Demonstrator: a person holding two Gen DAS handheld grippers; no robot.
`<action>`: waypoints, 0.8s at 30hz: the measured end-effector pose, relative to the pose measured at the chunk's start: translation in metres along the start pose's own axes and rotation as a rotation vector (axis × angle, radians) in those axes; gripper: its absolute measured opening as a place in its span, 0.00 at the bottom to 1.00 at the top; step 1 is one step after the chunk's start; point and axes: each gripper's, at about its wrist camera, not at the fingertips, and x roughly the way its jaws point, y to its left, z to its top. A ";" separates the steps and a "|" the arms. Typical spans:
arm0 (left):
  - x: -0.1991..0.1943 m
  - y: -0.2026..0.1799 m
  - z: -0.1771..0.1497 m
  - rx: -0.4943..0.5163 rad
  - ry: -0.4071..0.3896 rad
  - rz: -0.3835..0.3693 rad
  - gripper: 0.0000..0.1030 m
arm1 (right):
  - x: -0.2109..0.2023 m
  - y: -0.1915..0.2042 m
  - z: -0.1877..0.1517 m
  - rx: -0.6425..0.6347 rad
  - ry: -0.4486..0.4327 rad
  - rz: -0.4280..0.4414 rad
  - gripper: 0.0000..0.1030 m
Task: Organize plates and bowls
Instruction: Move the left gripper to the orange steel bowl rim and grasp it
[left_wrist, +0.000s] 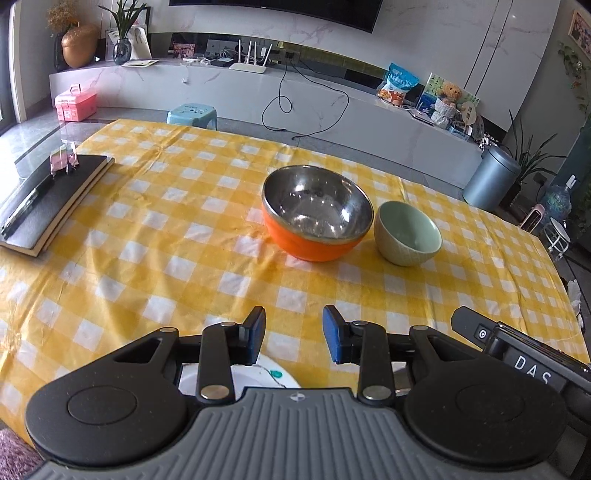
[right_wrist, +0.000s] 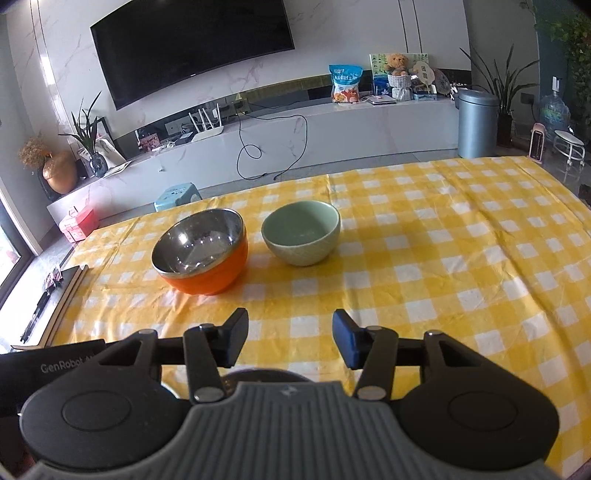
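Blue pads on both claws are standing apart with nothing between them: I am holding the left claw (left_wrist: 293, 334) moderately open and the right claw (right_wrist: 290, 339) slightly wider, both empty above the yellow checked cloth (left_wrist: 147, 236). Directly under the left claw I am seeing part of a white plate (left_wrist: 258, 376) with a green mark on it; under the right claw a dark round rim (right_wrist: 258, 374) is showing, too hidden to identify. Further out, the orange bowl with a steel lining (right_wrist: 201, 254) and the green bowl (right_wrist: 301, 232) are sitting side by side near the middle of the table, close but apart, not nested. I am judging the task as partly open: the bowls are not yet stacked, and the state of the plates is mostly concealed. Beyond, at the table's left edge, a black notebook (left_wrist: 48, 199) is lying. Legible writing: "GenRobot" on the left claw's housing (right_wrist: 66, 367), "DAS" on the right claw's housing (left_wrist: 532, 369).
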 end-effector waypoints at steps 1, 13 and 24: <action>0.001 0.000 0.005 0.005 -0.005 0.002 0.37 | 0.003 0.003 0.004 -0.005 0.002 0.002 0.48; 0.036 0.010 0.053 0.056 -0.019 0.069 0.37 | 0.054 0.037 0.039 -0.048 0.027 0.022 0.48; 0.079 0.019 0.073 0.054 -0.004 0.088 0.37 | 0.101 0.059 0.052 -0.047 0.080 0.013 0.44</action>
